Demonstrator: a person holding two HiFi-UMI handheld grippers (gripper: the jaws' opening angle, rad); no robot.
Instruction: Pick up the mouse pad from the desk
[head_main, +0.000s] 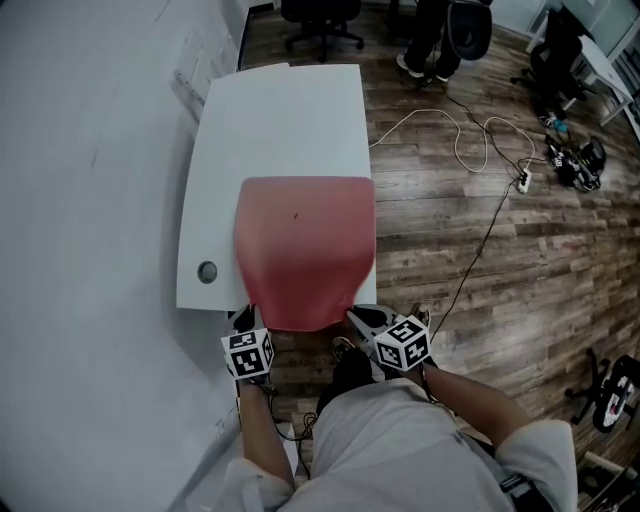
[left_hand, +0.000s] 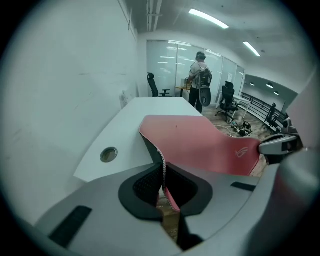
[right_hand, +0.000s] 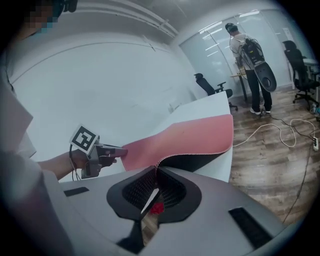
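Both claws are clamped tight on the mouse pad, one at each near corner. The left claw pinches the left corner, with the stitched edge running straight down between its closed pads. The right claw grips the right corner the same way, and a thin sliver of the pad shows in its bite.

It is a big pad, dull red on top, with a faint logo near one corner and a small dark speck further up. Where the corners curl you can see a black textured underside and pale stitching along the rim.

Its near edge is raised off the white bench and bows between the two claws, while its far end lies flat on the bench top. A round cable hole sits in the bench just left of the pad.

Beyond the bench, white cables trail across the wooden floor, and a person stands by the office chairs.
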